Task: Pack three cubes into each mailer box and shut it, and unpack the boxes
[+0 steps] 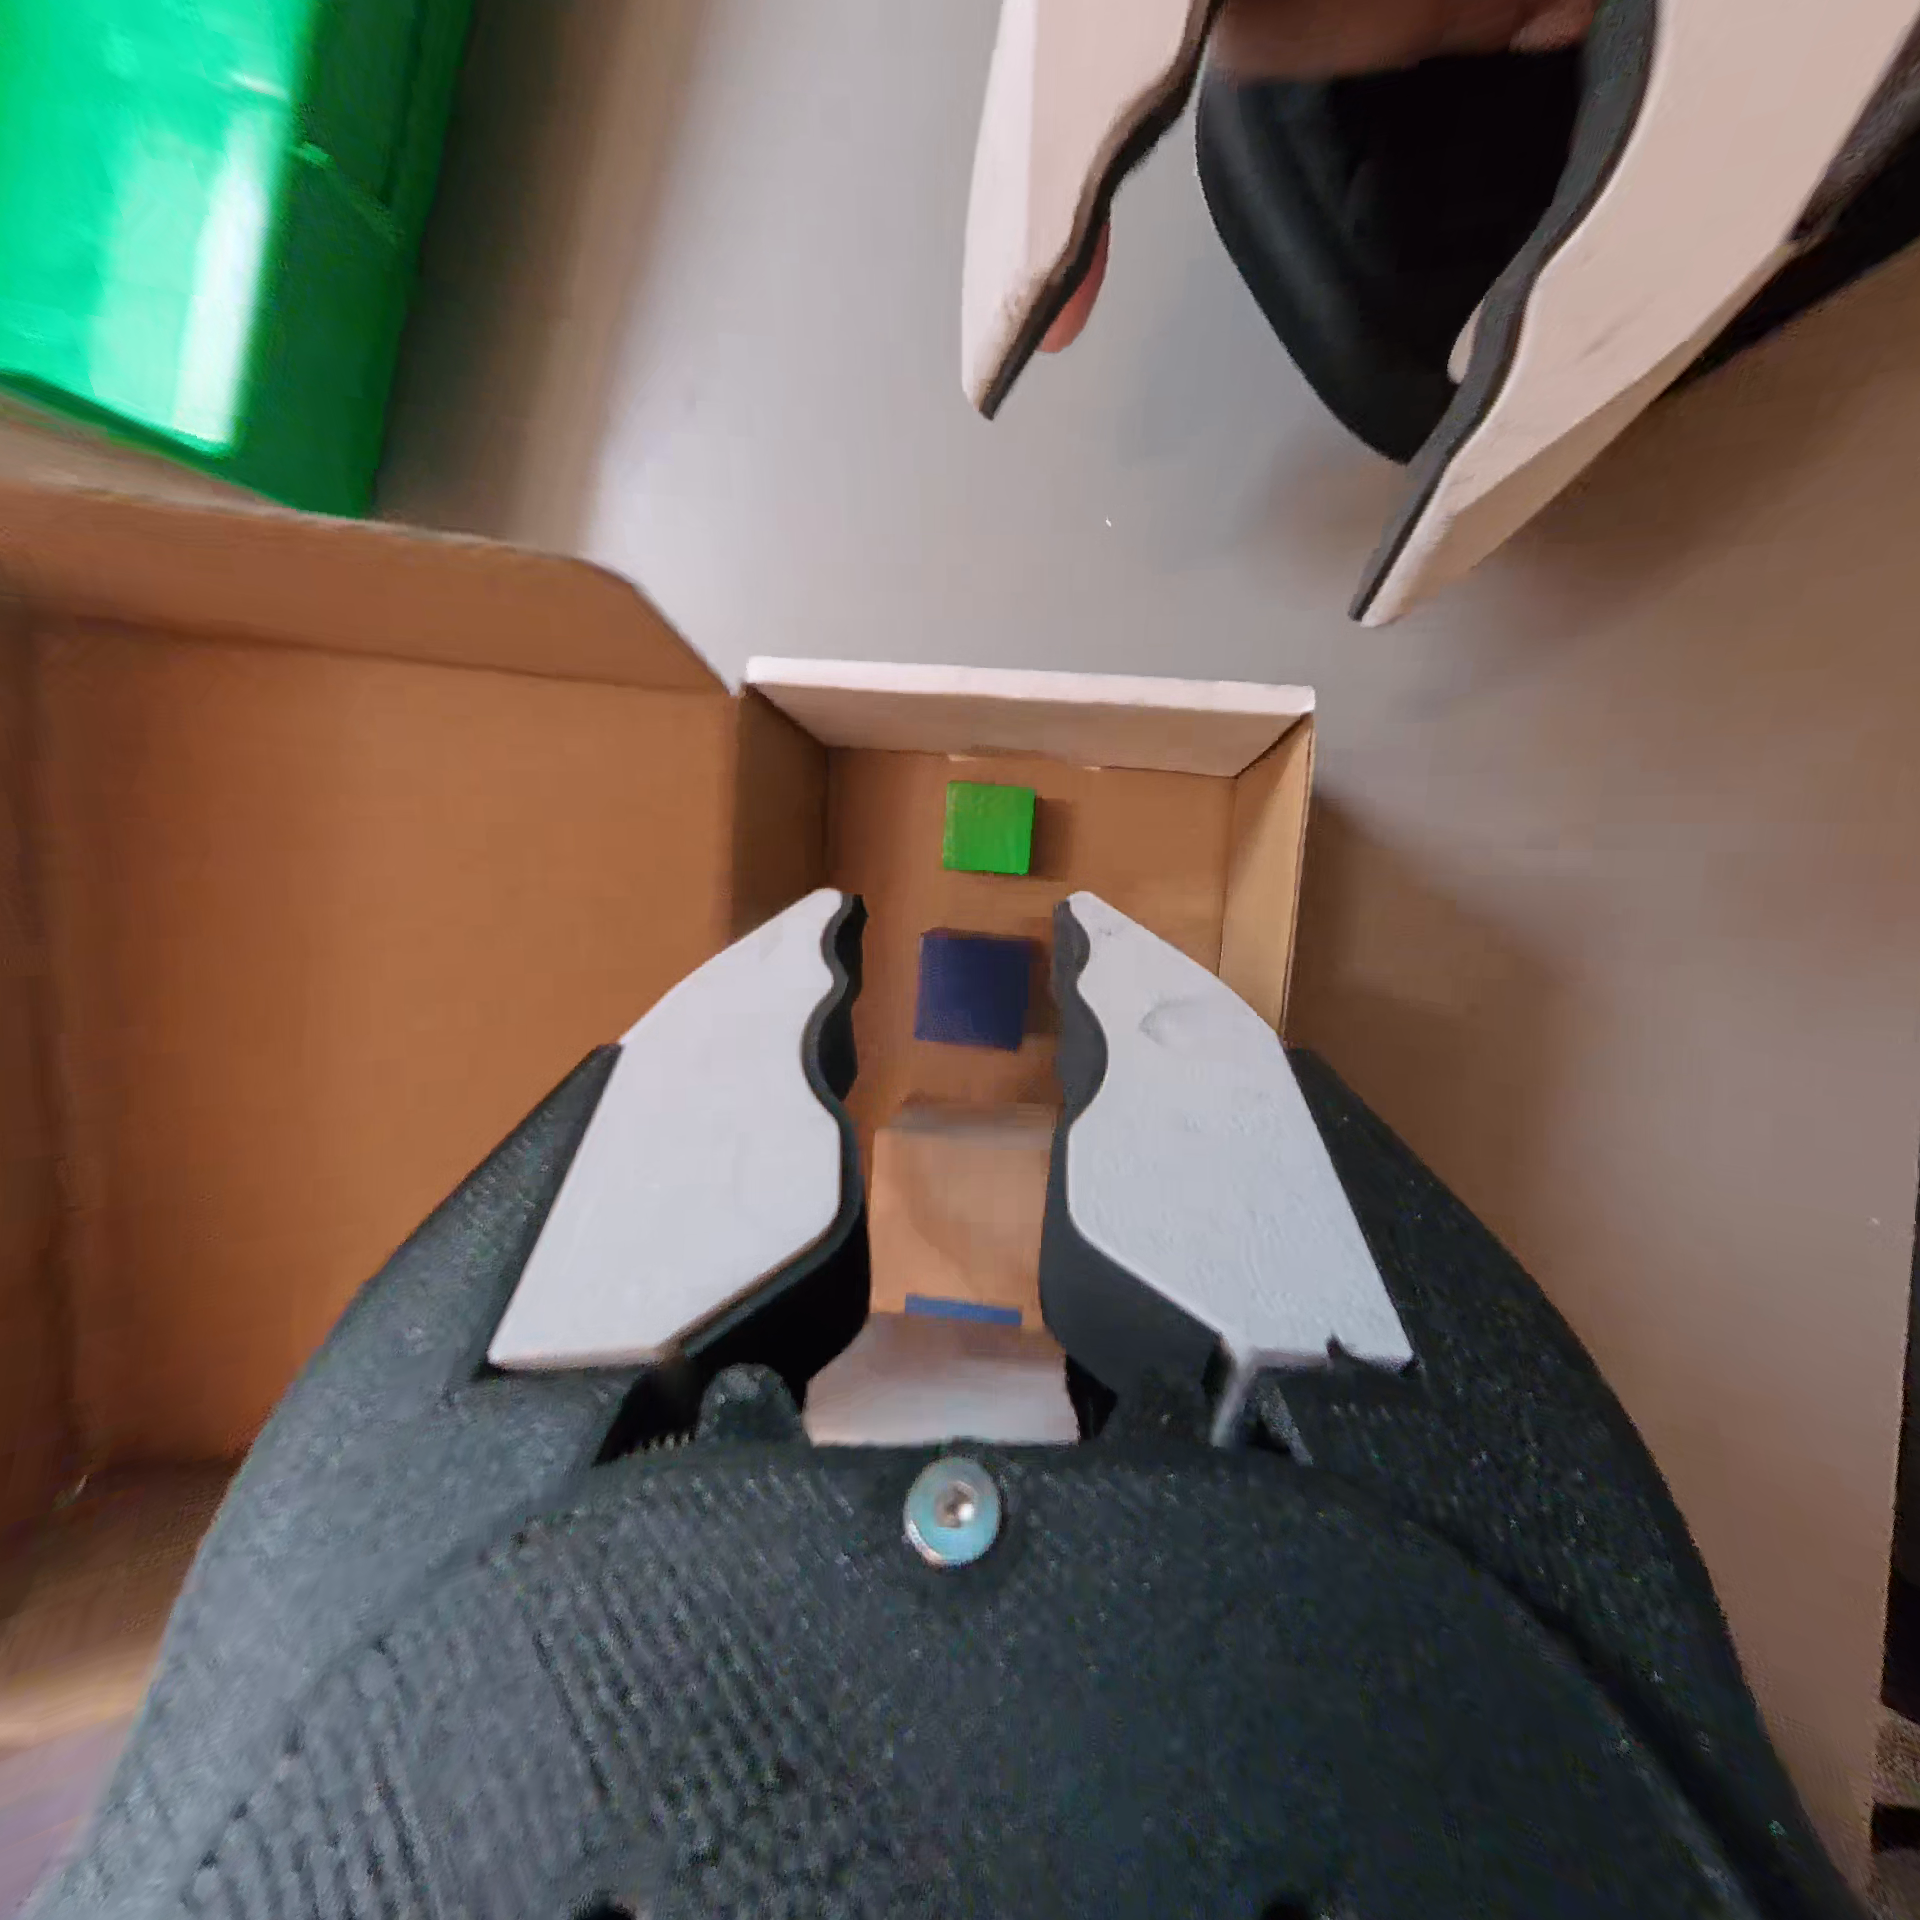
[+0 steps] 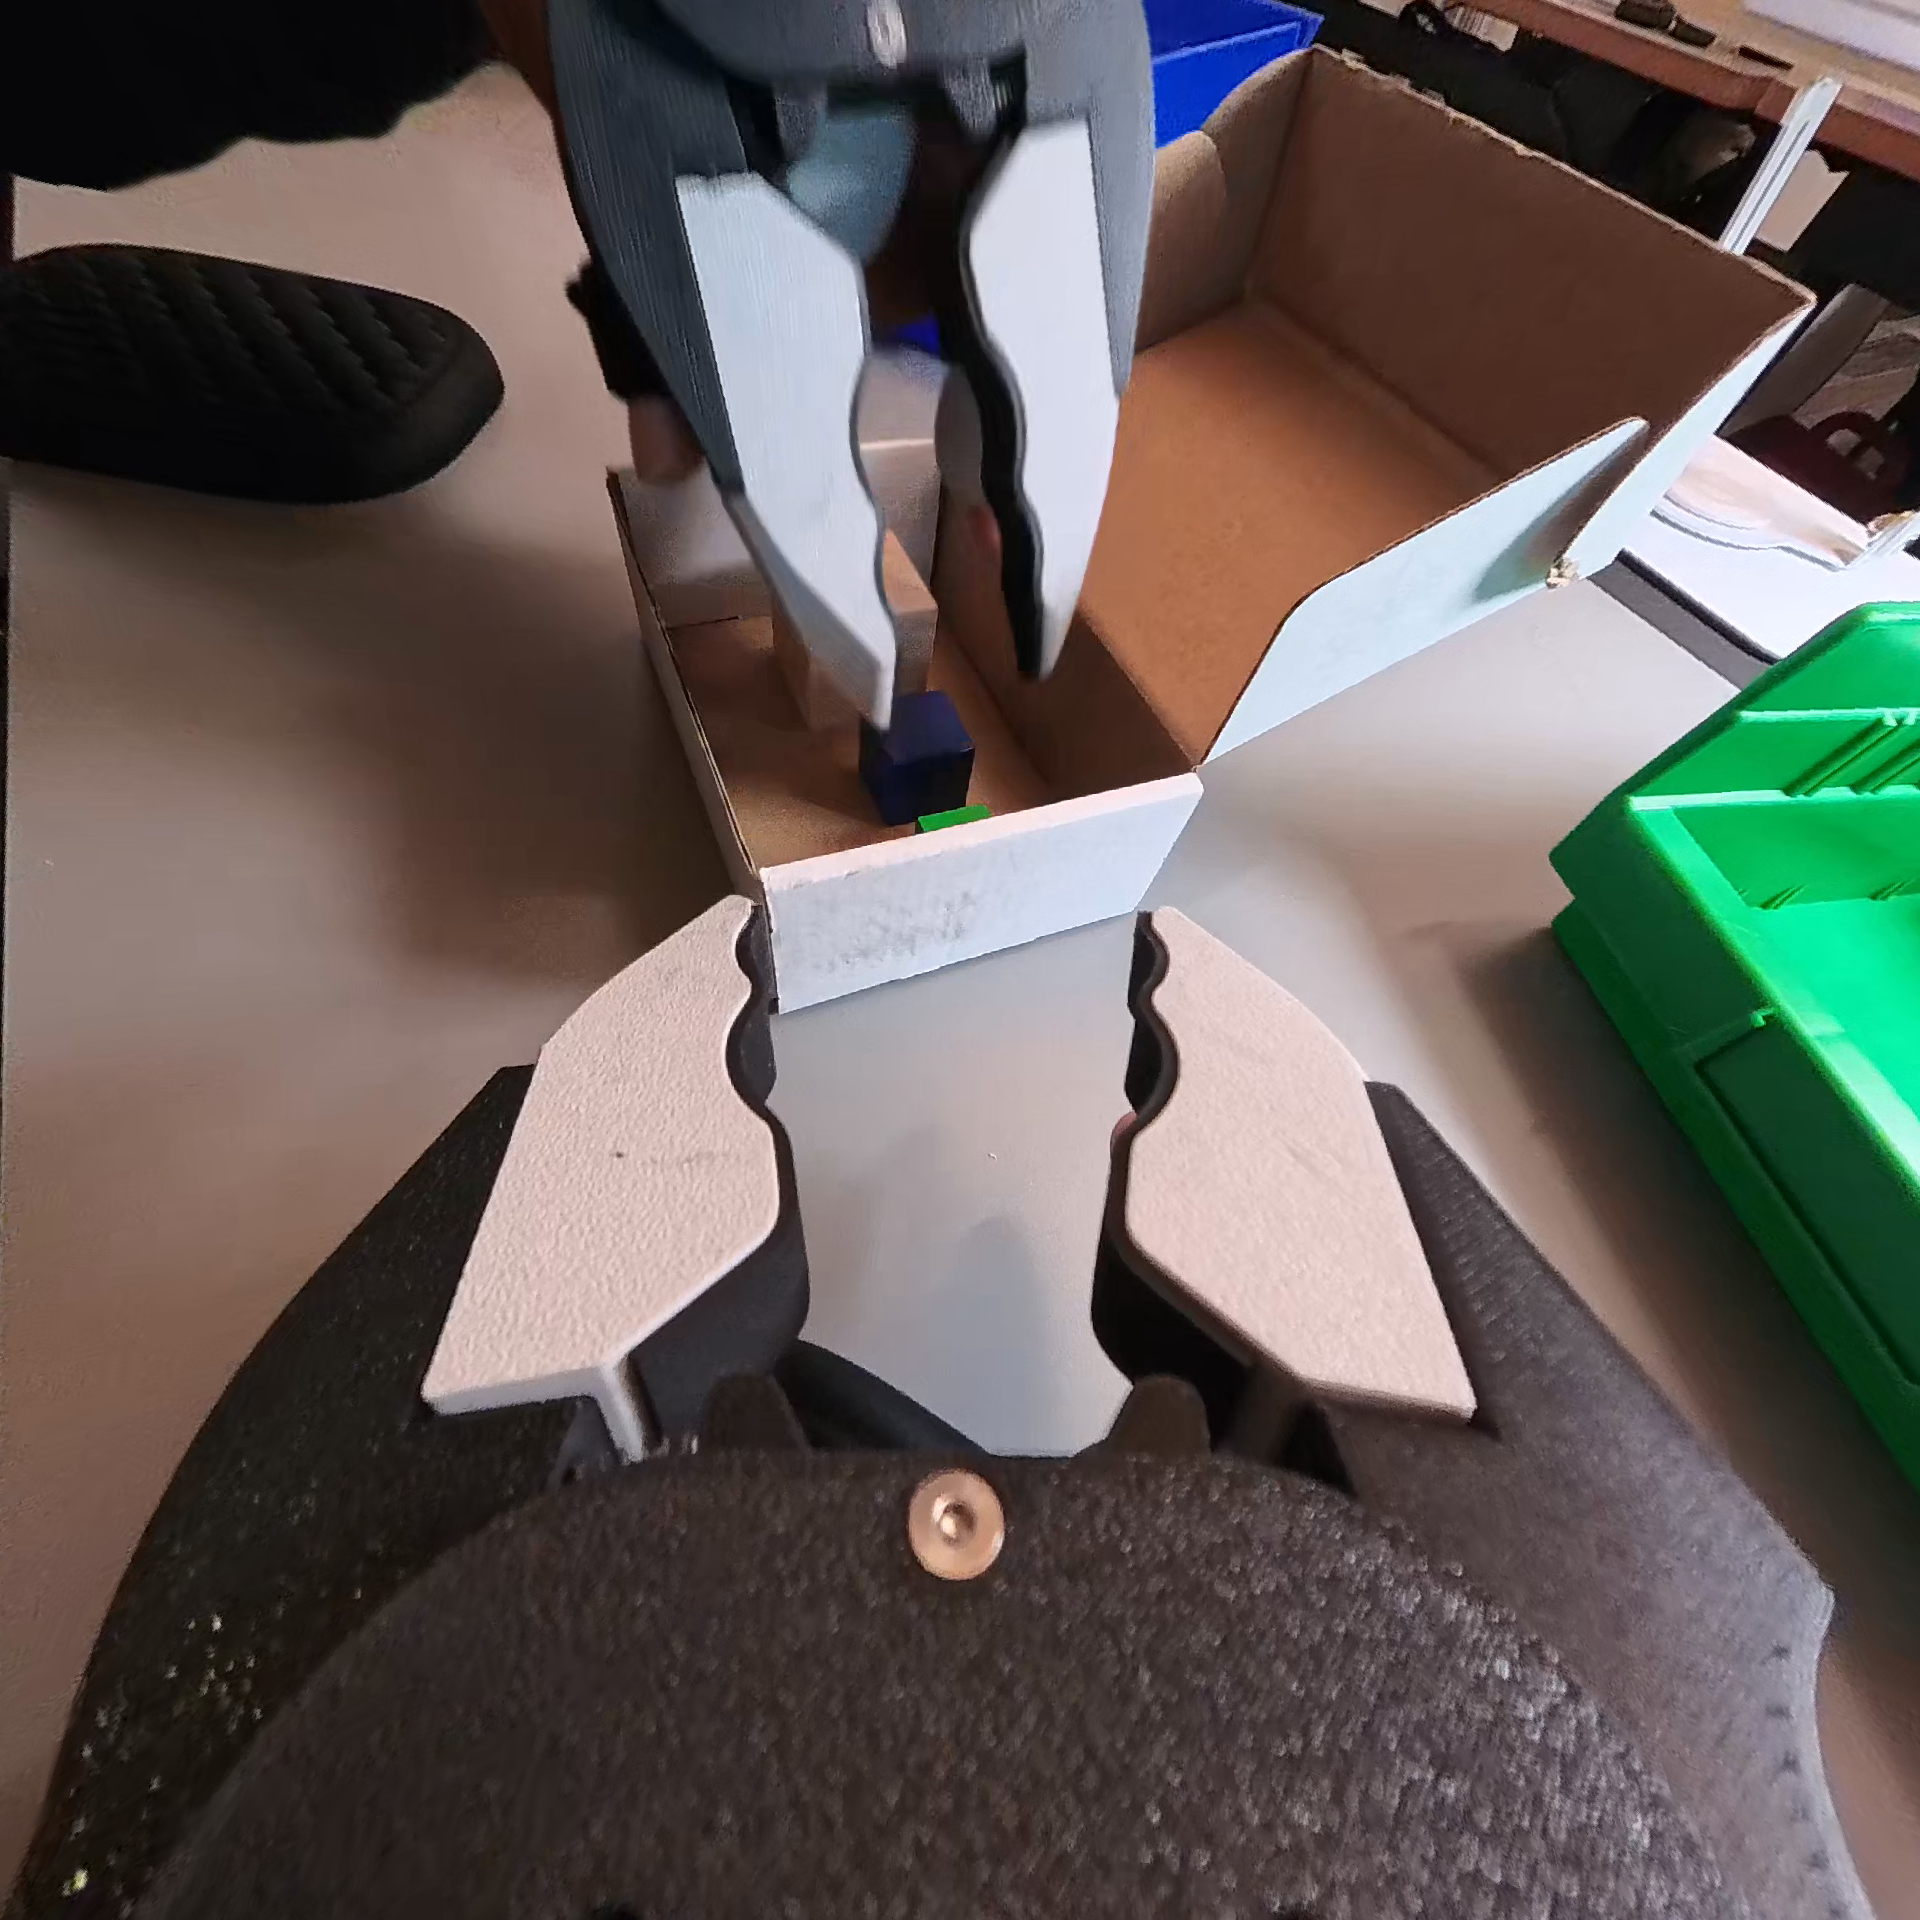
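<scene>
A small mailer box [image 1: 1029, 717], white outside and brown inside, lies open on the table with its lid [image 1: 312, 935] folded out to the left. Inside are a green cube [image 1: 989, 828] at the far end and a dark blue cube [image 1: 971, 987]. A strip of lighter blue [image 1: 961, 1311] shows nearer, mostly hidden. My left gripper [image 1: 958, 914] is open and reaches down into the box with a finger on either side of the dark blue cube [image 2: 920, 753]. My right gripper [image 2: 951, 920] is open and empty, just outside the box's end wall [image 2: 966, 914].
A green plastic bin [image 2: 1766, 1018] stands on the table to the right of the box and shows in the left wrist view [image 1: 156, 229]. A black mesh object [image 2: 208, 364] lies at the far left. The grey table [image 2: 312, 831] surrounds the box. Across from one pair of fingers to the other is roughly 7 centimeters. From the left gripper's tips to the dark blue cube [image 1: 971, 987] is close to 4 centimeters. It is also in sight in the right wrist view [image 2: 921, 731].
</scene>
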Available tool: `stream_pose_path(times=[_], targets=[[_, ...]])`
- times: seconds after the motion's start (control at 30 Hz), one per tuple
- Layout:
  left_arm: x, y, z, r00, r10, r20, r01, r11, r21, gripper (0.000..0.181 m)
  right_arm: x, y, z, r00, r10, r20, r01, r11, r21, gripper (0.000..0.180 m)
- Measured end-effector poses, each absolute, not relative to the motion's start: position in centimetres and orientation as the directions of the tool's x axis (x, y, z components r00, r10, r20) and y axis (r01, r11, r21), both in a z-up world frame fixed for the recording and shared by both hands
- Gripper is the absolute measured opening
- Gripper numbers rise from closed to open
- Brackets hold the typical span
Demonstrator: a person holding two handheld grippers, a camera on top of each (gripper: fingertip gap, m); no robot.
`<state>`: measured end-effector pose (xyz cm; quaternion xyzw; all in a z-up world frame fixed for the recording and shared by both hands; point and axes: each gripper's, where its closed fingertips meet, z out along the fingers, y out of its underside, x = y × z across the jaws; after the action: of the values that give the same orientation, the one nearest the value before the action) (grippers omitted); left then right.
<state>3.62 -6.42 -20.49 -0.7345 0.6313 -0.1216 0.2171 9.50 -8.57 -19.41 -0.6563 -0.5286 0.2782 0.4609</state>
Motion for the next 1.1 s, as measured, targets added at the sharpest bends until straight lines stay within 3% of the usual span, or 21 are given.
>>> stream_pose_path(times=[0.03, 0.3, 0.57, 0.67, 0.77, 1.0, 1.1], targets=[[3.3, -6.4, -19.6, 0.188, -0.978, -0.095, -0.857, -0.116, -0.502, 0.034, 9.5, -8.6, -19.4, 0.286, 0.950, 0.121, 0.438, -0.018, -0.899, 0.066], [-1.6, -6.6, -15.5, 0.370, -0.928, -0.047, -0.667, -0.230, -0.708, 0.035, 9.4, -8.3, -19.5, 0.294, 0.949, 0.116, 0.439, -0.026, -0.898, 0.066], [-7.9, -3.4, -13.0, 0.675, -0.719, 0.165, -0.142, -0.346, -0.928, 0.033, 10.3, -4.3, -16.2, 0.504, 0.863, 0.027, 0.288, -0.139, -0.947, 0.063], [-9.1, -2.2, -13.3, 0.715, -0.633, 0.298, 0.036, -0.392, -0.919, 0.033, 10.2, -2.5, -15.0, 0.577, 0.817, -0.007, 0.243, -0.179, -0.953, 0.061], [-9.6, -0.8, -14.1, 0.742, -0.569, 0.355, 0.105, -0.424, -0.900, 0.034, 9.3, -1.0, -14.0, 0.606, 0.795, -0.031, 0.233, -0.214, -0.949, 0.058], [-8.5, 1.3, -14.7, 0.749, -0.502, 0.432, 0.162, -0.494, -0.855, 0.031, 6.1, 1.8, -15.3, 0.629, 0.763, -0.148, 0.259, -0.385, -0.886, 0.043], [-8.0, 1.6, -15.0, 0.753, -0.495, 0.434, 0.155, -0.507, -0.848, 0.024, 5.4, 2.5, -15.7, 0.641, 0.752, -0.155, 0.268, -0.409, -0.872, 0.025]])
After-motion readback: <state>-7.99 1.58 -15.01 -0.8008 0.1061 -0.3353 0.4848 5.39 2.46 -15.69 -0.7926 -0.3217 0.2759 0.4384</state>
